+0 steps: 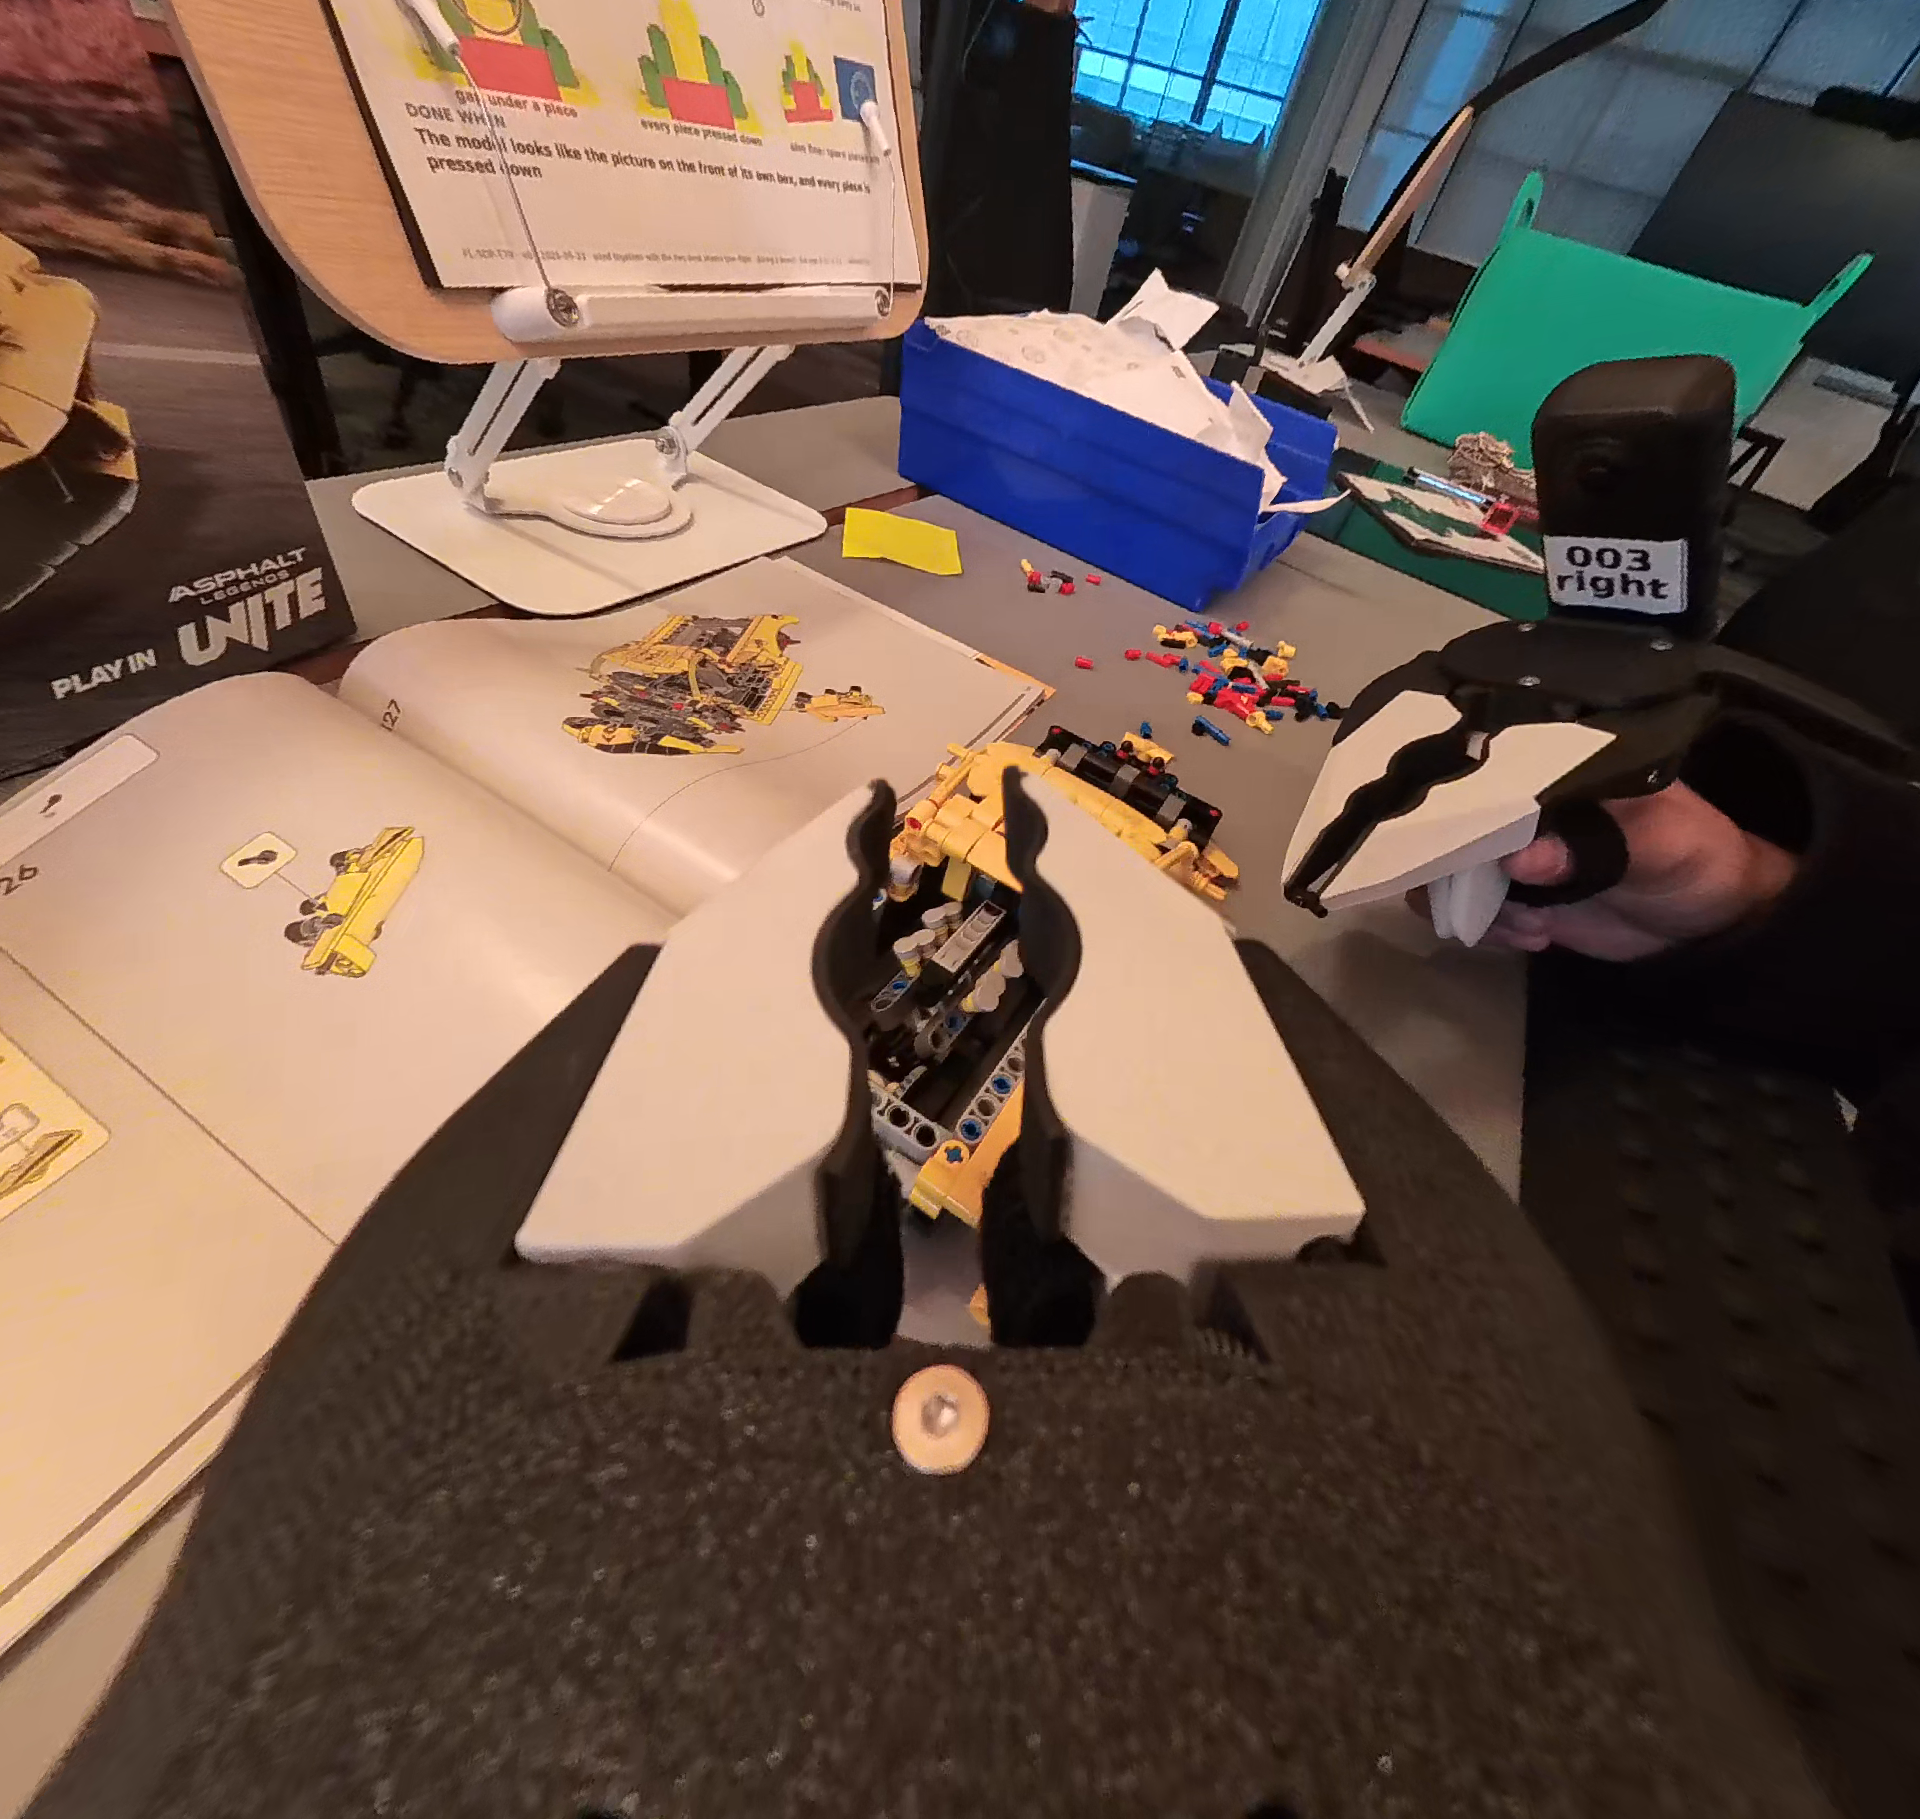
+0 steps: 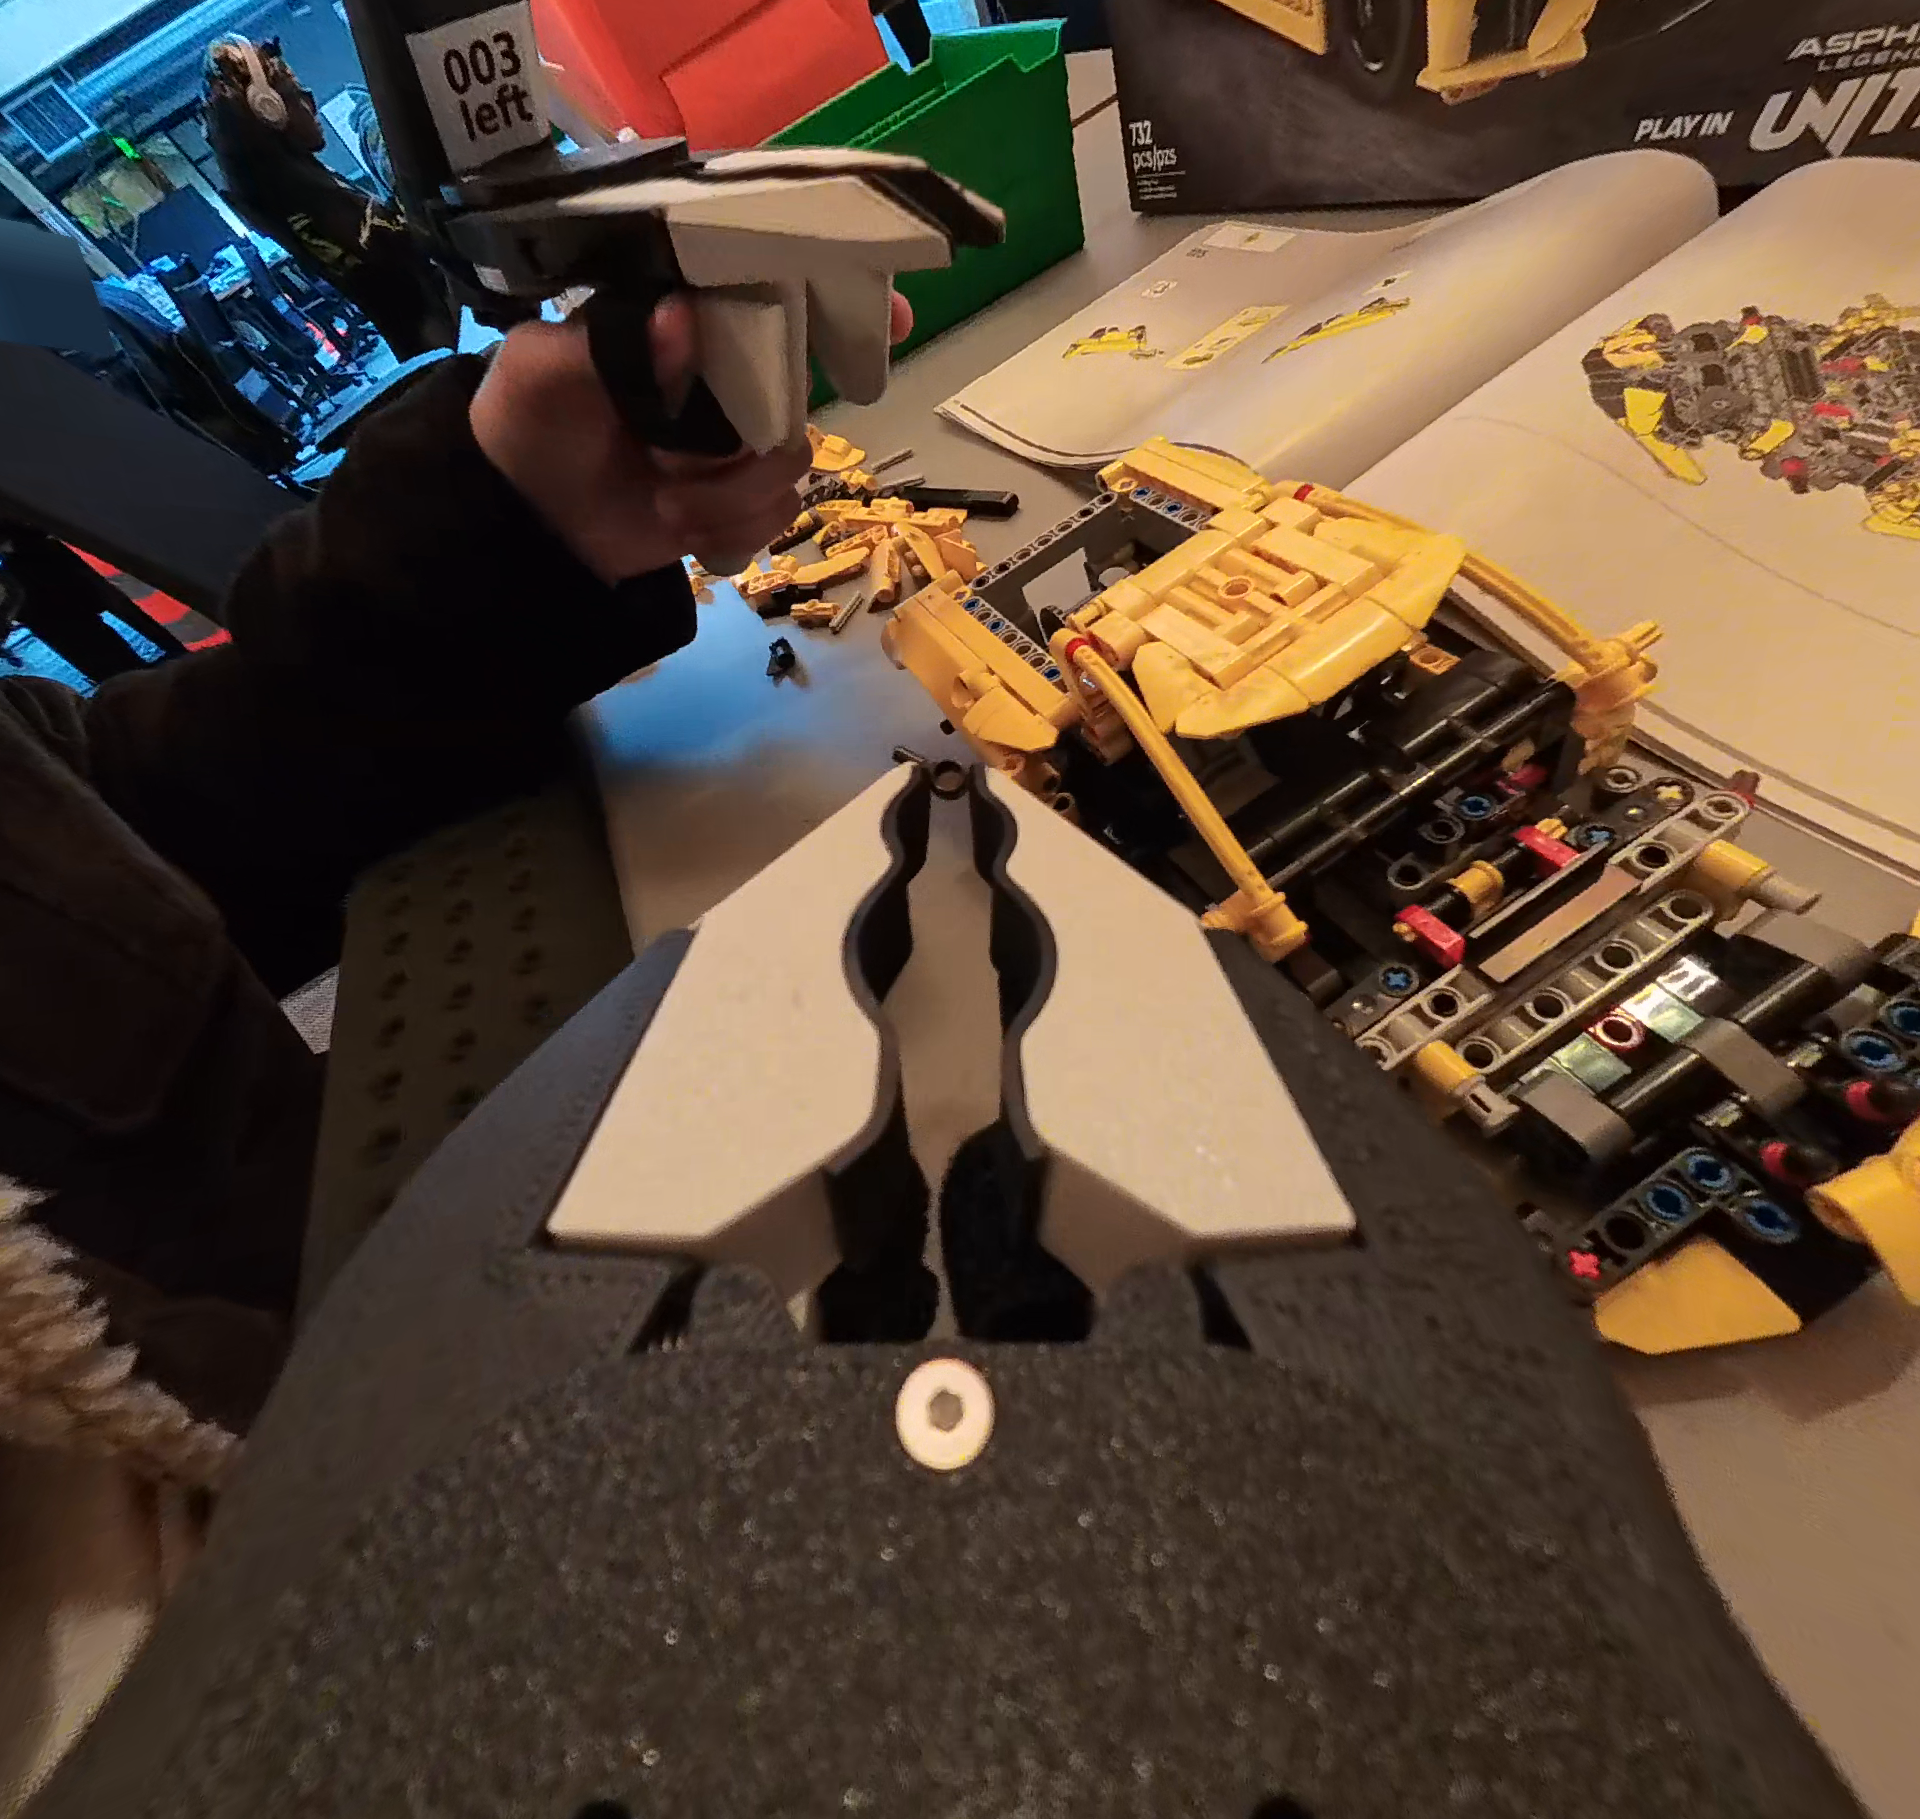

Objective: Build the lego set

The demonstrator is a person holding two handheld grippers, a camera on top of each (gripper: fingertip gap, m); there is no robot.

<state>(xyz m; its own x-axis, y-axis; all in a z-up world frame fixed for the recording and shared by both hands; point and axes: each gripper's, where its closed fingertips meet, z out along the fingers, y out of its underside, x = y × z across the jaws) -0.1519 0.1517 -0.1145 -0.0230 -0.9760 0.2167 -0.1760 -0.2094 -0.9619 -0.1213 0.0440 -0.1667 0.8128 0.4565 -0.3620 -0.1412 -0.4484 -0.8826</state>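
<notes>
Lego car (image 1: 1081,813) half-built on grey table (image 1: 1382,1000) beside open manual (image 1: 499,803); left wrist view: left gripper (image 1: 943,801) hovers above it, jaws apart, empty; loose pins (image 1: 1242,673) remain unused. Right wrist view: right gripper (image 2: 948,774) nearly together, pinching small black ring (image 2: 948,770); chassis (image 2: 1538,938) exposed, bodywork mostly missing, long axis running diagonally, far-left to near-right.

There are two grippers: the left gripper (image 1: 940,803) and the right gripper (image 2: 948,782). One half-built yellow car model (image 2: 1299,689) lies on the table. There is one open instruction booklet (image 1: 436,813), one set box (image 1: 135,481), and one blue bin (image 1: 1091,481). Two heaps of loose pieces are seen: the mixed heap (image 1: 1242,678) and the yellow heap (image 2: 873,543).
</notes>
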